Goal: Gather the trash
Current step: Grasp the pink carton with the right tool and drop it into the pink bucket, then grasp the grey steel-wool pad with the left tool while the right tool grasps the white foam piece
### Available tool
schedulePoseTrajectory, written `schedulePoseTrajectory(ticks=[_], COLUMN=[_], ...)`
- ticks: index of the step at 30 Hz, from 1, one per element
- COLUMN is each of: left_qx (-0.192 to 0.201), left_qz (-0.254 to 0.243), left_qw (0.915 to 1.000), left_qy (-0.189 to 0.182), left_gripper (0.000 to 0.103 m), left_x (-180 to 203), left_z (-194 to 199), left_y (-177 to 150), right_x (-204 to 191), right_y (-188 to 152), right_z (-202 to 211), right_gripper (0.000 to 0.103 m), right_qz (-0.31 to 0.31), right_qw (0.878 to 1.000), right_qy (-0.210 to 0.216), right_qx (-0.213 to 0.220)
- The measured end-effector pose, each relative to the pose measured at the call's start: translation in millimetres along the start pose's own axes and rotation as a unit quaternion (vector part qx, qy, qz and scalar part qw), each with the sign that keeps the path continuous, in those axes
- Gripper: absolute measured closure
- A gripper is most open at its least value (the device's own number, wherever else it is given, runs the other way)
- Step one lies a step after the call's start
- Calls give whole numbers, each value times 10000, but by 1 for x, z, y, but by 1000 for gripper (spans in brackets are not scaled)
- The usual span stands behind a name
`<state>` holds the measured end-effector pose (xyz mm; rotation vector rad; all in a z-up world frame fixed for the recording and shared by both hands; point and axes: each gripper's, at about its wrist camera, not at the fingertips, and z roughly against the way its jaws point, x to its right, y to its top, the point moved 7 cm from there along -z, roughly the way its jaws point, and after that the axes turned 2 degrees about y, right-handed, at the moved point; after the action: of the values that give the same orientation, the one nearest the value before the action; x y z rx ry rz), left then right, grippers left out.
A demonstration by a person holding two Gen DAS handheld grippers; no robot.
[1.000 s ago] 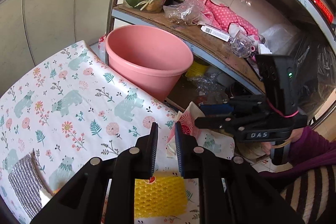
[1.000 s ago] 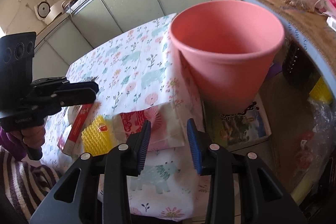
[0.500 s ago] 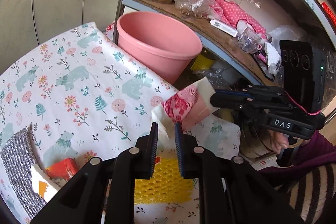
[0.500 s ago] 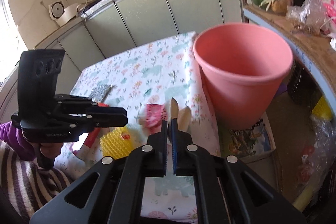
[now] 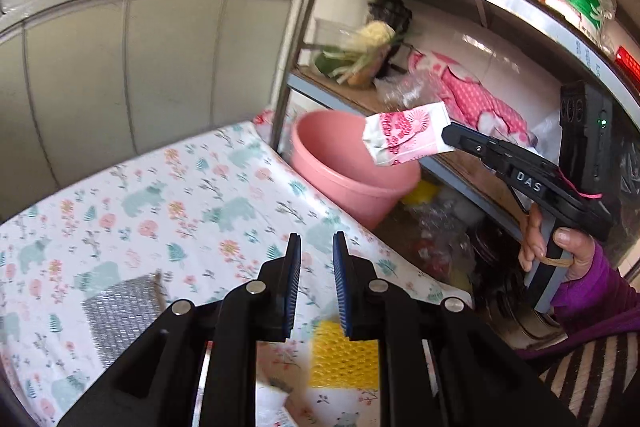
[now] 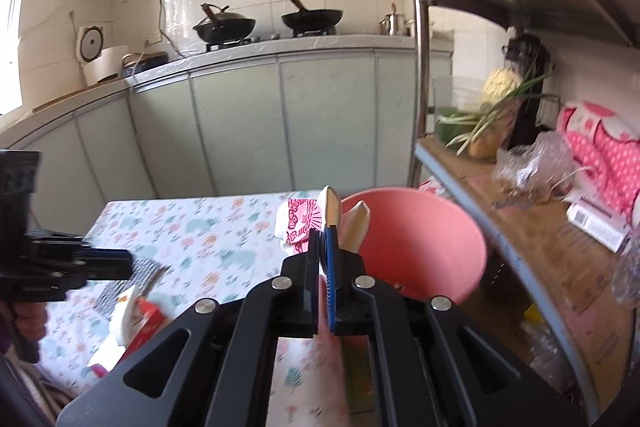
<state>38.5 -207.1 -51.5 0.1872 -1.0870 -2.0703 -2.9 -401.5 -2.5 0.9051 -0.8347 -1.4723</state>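
The right claw (image 6: pixel 323 251) was found clamped on a crumpled pink-and-white printed paper wrapper (image 6: pixel 300 223), its two black arms drawn together at the lower centre of the right wrist view. In the left wrist view the same claw (image 5: pixel 448 137) entered from the right edge, and the wrapper (image 5: pixel 404 139) was seen lifted clear of the bench, in front of the upper rim of the round pink plastic bucket (image 5: pixel 344 167) at mid-frame. Whether the wrapper was directly above the bucket opening could not be told. A hand (image 5: pixel 556 247) in a purple sleeve was seen on the handle at the right of that frame.

The left claw (image 5: pixel 316 291) was recorded at bottom centre of its own view, its blue-padded fingers (image 5: pixel 294 291) standing slightly apart with nothing between them.

The bench (image 5: pixel 160 187), covered in a white cloth printed with bears and flowers, occupied the left and centre of the frame. On it were noted a yellow foam mesh sleeve (image 5: pixel 344 359) at bottom centre, just below the left claw, and a silver foil-textured pad (image 5: pixel 120 315) at lower left. In the right wrist view a red-and-white flattened carton (image 6: pixel 140 319) lay at lower left on the bench.

The bucket (image 6: pixel 416 243) stood beside the bench edge, against the metal shelving rack (image 6: pixel 520 227) at the right.
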Motion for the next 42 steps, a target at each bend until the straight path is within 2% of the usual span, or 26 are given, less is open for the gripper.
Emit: schedulePoseTrajectory(ticks=[5, 11, 19, 25, 26, 29, 33, 37, 42], left_qx=[302, 526, 533, 512, 507, 486, 459, 395, 219], left_qz=[268, 674, 977, 1120, 1138, 1199, 1304, 1400, 1566], left_qw=[9980, 9917, 9843, 9808, 9804, 9788, 9761, 9731, 9705], left_qy=[489, 965, 1368, 1511, 1525, 1586, 1677, 1786, 1820], left_gripper=[88, 88, 88, 88, 88, 88, 86, 74, 70], left_x=[-30, -65, -95, -107, -108, -113, -120, -127, -137], left_z=[28, 54, 74, 80, 81, 83, 86, 87, 85], left_y=[2, -5, -18, -26, -27, -31, -35, -43, -57], right_x=[11, 26, 38, 41, 41, 37, 19, -1, -30], right_y=[6, -5, -27, -34, -34, -32, -27, -25, -28], right_z=[-19, -51, -83, -92, -91, -87, -75, -65, -55], right_gripper=[100, 100, 99, 99, 96, 87, 85, 78, 76], right_qz=[165, 170, 76, 104, 96, 51, 121, 145, 80], right_qw=[9986, 9956, 9917, 9896, 9896, 9912, 9941, 9963, 9958], right_qy=[-494, -885, -1016, -1094, -1101, -987, -743, -401, 176], right_qx=[68, -243, -786, -923, -922, -883, -782, -752, -899])
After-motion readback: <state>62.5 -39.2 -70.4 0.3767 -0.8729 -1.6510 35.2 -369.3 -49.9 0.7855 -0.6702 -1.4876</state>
